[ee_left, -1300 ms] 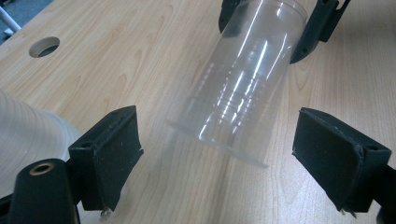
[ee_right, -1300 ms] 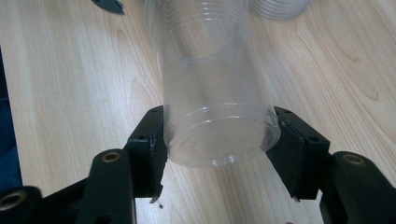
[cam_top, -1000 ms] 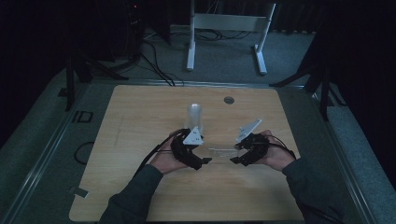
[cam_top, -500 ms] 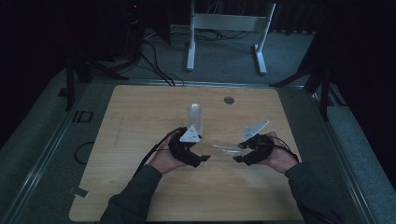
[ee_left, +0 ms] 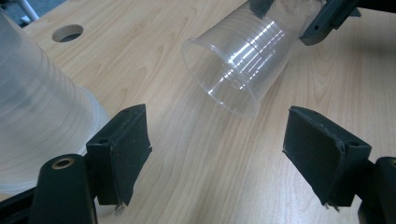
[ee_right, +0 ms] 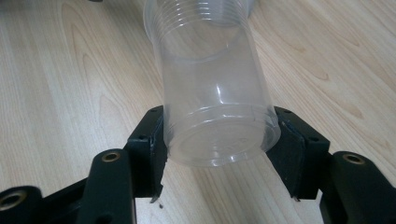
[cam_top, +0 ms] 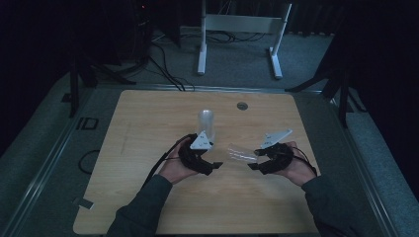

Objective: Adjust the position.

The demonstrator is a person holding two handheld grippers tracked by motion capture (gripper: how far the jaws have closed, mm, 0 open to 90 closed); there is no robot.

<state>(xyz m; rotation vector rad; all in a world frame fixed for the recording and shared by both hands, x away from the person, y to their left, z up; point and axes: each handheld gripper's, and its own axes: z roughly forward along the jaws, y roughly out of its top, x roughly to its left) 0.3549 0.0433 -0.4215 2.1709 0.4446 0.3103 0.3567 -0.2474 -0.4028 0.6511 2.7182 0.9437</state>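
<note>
Reaching in from the near edge of the wooden table [cam_top: 148, 197], two sleeved forearms bring a black gripper in each hand to the middle of the top. The left gripper [cam_top: 213, 167] has its jaws spread wide with nothing between them — in its own view bare wood lies in the gap between the two dark pads [ee_left: 122, 151]. The right gripper [cam_top: 253, 165] is clamped on the base end of a single clear plastic cup [cam_top: 240, 154], one jaw pressed against each side. The cup lies nearly level above the table, its open mouth turned toward the left gripper and stopping just short of that gripper's open jaws; the ribbed rim [ee_left: 219, 77] shows plainly in the left gripper view.

Just beyond the left hand [cam_top: 174, 170] stands a stack of clear cups [cam_top: 206, 124], upright on the table, close beside the left jaw — whether it touches I cannot tell. Farther back, near the far edge, a small round hole [cam_top: 241, 105] sits in the tabletop. Past the table, on the grey floor, stands a white metal frame [cam_top: 239, 29] with dark cables [cam_top: 165, 61] trailing beside it.
</note>
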